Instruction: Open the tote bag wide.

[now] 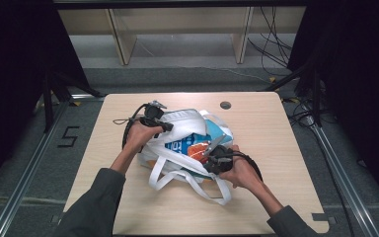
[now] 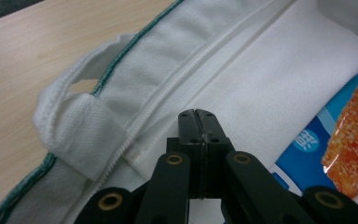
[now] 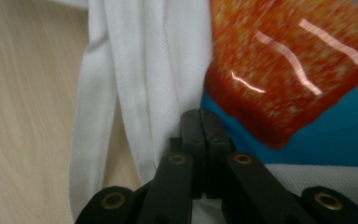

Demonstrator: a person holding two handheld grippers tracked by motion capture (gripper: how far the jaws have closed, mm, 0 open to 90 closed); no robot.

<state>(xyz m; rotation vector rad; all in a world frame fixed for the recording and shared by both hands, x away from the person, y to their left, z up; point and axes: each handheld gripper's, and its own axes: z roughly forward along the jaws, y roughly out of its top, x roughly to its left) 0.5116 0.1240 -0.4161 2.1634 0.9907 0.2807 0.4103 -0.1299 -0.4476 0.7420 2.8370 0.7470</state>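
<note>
While closed, two tools (image 1: 170,127) (image 1: 208,149) flank one bag (image 1: 187,121).

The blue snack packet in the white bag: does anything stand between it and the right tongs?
Nothing visible does. The right tongs, jaws shut, point at the blue snack packet, which lies exposed in the bag's mouth. The white bag edge and its strap lie beside the tips, toward the table, not across the path.

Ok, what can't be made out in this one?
- Whether cloth is pinched: both gripper views show the left gripper and right gripper with jaws together over the white bag; the tips hide any fold.
- Snack packet: print too small in high view, cut off by bag cloth in the gripper views.
</note>
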